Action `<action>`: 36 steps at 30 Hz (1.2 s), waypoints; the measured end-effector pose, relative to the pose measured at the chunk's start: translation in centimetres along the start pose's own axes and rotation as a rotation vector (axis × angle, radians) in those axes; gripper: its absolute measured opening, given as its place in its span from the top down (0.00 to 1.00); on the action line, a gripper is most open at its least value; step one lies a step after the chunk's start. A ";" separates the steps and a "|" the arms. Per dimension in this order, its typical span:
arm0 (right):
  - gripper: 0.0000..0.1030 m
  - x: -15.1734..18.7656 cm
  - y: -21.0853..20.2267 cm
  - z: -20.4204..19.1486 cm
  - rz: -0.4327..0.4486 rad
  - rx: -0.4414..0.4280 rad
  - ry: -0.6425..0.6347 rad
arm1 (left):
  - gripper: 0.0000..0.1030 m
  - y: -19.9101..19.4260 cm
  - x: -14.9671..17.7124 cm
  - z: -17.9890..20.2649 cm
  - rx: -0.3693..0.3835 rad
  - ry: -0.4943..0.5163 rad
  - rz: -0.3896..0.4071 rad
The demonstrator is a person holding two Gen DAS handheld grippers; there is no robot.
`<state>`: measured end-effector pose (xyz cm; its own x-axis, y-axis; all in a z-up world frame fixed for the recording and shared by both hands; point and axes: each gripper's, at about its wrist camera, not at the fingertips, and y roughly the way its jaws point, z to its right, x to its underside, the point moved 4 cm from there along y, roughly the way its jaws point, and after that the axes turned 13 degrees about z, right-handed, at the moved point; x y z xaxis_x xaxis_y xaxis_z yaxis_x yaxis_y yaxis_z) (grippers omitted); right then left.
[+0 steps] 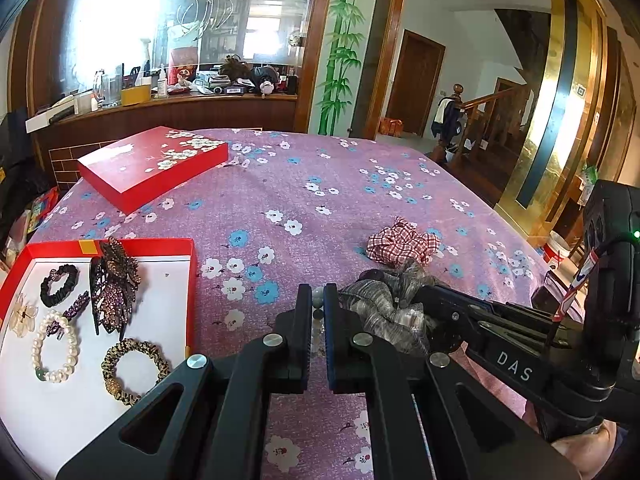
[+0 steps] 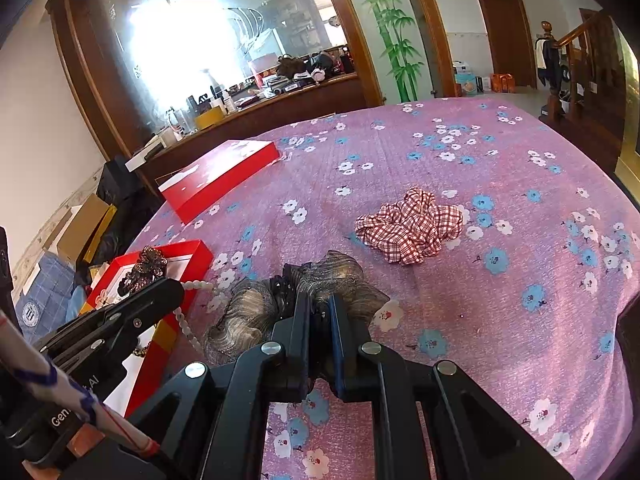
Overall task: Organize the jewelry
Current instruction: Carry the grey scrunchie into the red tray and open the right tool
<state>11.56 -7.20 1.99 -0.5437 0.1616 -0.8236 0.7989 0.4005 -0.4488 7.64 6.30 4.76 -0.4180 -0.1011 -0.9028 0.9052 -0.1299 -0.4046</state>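
The open red tray (image 1: 188,280) is cut off at left in our left wrist view, and only a corner of it shows in the right. It holds a pearl bracelet (image 1: 54,346), a black scrunchie (image 1: 60,284) and a leaf clip (image 1: 114,288). The left gripper (image 1: 317,300) is clamped on a bead strand (image 1: 317,314), whose trailing length only the right view shows. The right gripper (image 2: 320,308) pinches the grey scrunchie (image 2: 248,312); a checked scrunchie (image 2: 408,224) lies beyond on the desk (image 2: 500,340).

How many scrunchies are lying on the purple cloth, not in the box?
2: a red checked scrunchie lies alone, and a grey shiny scrunchie sits nearer, pinched by the right gripper. More may be hidden behind the fingers.
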 end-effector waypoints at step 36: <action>0.90 -1.2 -10.5 -2.3 0.149 0.027 0.049 | 0.95 -9.2 -3.1 -4.1 -0.024 -0.117 0.106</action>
<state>3.24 -9.51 8.44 -0.4296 0.2616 -0.8643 0.8780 0.3445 -0.3322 0.90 11.83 10.67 -0.3248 -0.2272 -0.9181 0.9457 -0.0887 -0.3126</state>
